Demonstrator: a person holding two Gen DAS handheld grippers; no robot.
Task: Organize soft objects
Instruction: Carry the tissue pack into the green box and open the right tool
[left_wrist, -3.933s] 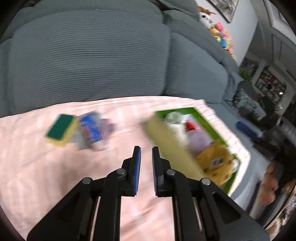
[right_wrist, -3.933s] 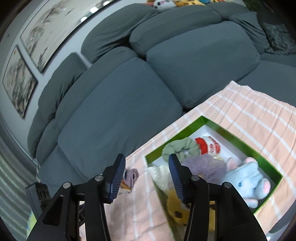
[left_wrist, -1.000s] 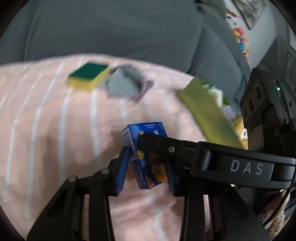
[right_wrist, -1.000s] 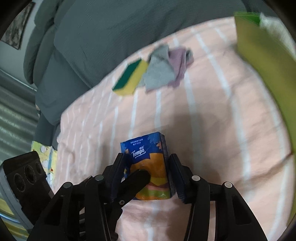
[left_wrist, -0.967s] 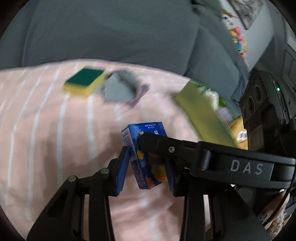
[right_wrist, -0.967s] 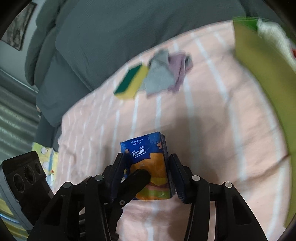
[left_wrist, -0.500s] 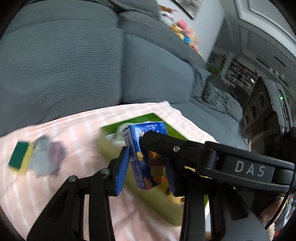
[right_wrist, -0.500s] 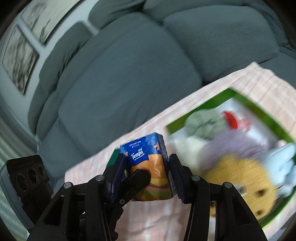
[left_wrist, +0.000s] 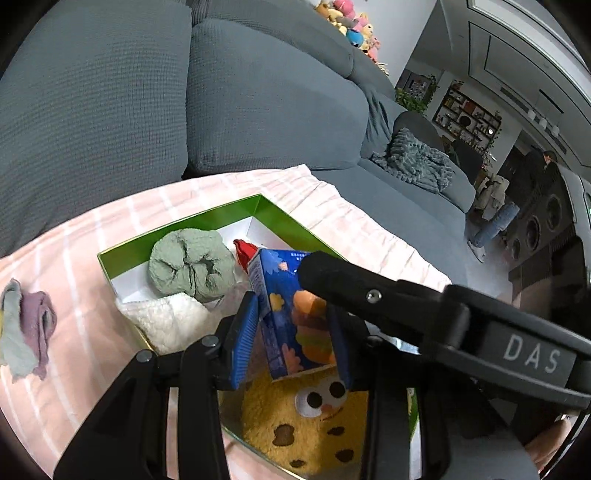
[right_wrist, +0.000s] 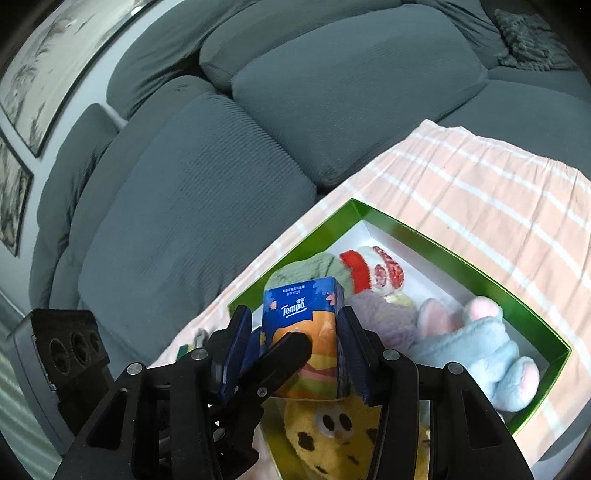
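A blue Tempo tissue pack (left_wrist: 291, 306) (right_wrist: 303, 332) is held over the green box (left_wrist: 177, 230) (right_wrist: 436, 240). My left gripper (left_wrist: 293, 336) and my right gripper (right_wrist: 295, 347) both sit around the pack, their jaws standing a little off its sides, and each gripper crosses the other's view. The box holds a green cloth (left_wrist: 192, 264), a white fleece (left_wrist: 166, 321), a yellow spotted plush (left_wrist: 306, 421) (right_wrist: 332, 432), a red and white sock (right_wrist: 373, 269), a purple cloth (right_wrist: 384, 317) and a blue elephant plush (right_wrist: 480, 354).
The box lies on a pink striped sheet (left_wrist: 351, 221) (right_wrist: 498, 177) over a grey sofa (left_wrist: 110, 92) (right_wrist: 221, 166). Purple and grey cloths (left_wrist: 29, 332) lie on the sheet left of the box. A grey throw (left_wrist: 417, 162) lies further along the sofa.
Both grippers carried the tissue pack from the open sheet to above the box. The jaws now stand slightly wider around the pack.
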